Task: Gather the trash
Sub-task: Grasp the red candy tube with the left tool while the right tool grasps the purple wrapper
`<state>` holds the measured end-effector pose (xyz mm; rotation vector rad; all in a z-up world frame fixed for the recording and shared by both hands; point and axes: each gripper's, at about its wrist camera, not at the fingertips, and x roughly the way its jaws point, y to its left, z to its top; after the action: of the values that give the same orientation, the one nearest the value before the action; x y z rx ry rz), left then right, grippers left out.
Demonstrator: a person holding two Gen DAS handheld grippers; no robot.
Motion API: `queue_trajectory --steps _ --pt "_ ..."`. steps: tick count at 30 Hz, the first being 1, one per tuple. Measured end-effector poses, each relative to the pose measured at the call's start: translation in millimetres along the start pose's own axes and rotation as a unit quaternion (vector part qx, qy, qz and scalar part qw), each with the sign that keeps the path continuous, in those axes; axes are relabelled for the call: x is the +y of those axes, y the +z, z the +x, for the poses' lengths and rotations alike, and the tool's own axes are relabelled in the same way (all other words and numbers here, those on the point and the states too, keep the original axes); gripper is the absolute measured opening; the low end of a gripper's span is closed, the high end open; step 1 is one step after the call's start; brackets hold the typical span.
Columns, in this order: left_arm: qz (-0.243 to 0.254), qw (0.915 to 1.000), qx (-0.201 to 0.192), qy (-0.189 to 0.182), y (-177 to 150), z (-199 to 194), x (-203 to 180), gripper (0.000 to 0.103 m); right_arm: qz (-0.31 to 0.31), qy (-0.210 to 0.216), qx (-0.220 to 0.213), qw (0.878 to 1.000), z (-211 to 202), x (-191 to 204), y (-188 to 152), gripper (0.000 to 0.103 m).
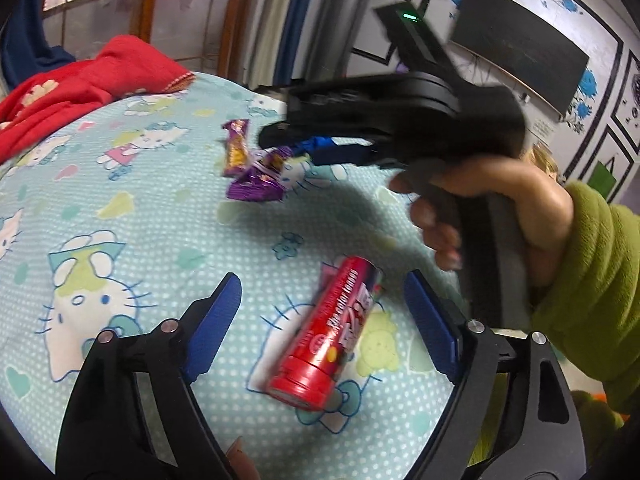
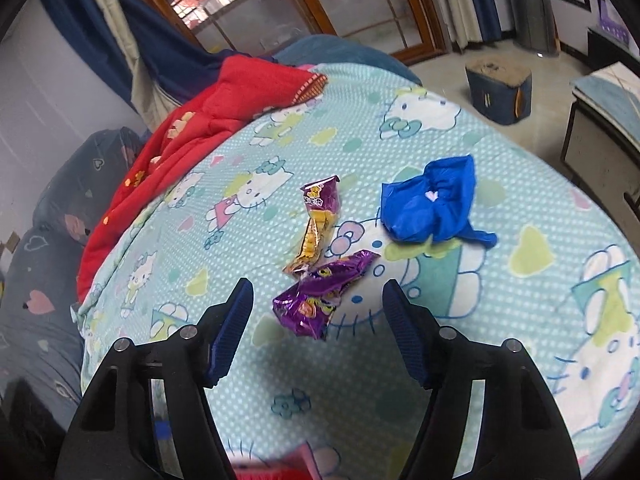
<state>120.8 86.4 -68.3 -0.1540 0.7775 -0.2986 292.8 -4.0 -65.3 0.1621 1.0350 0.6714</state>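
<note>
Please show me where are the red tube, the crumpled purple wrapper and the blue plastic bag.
red tube [image 1: 334, 330]: left wrist view, middle of its printed side.
crumpled purple wrapper [image 2: 324, 294]: right wrist view, centre of the foil.
blue plastic bag [image 2: 430, 204]: right wrist view, its bunched middle.

- The left gripper [image 1: 322, 304] points downward, its blue-padded jaws spread apart and gripping nothing.
- The right gripper [image 2: 318, 308] also tilts down, jaws parted and empty.
- A hand [image 1: 492, 216] in a green sleeve [image 1: 592, 280] grasps the right gripper's handle.
</note>
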Motion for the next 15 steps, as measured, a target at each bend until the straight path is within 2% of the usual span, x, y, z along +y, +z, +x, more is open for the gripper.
queue_trajectory --steps 3,6,11,15 --pt "0.005 0.9999 0.008 -0.004 -2 4 -3 0.072 0.013 -0.004 0.003 1.000 10 -2 3 0.059" --pt "0.007 0.9998 0.019 -0.004 -4 9 -5 0.068 0.044 -0.005 0.011 0.999 19 -13 4 0.051" --pt "0.019 0.9989 0.042 -0.003 -9 18 -12 0.065 0.071 0.019 0.007 0.997 21 -26 0 0.031" --pt "0.031 0.9979 0.057 0.001 -11 25 -16 0.056 0.060 0.016 -0.003 0.998 12 -26 -6 0.030"
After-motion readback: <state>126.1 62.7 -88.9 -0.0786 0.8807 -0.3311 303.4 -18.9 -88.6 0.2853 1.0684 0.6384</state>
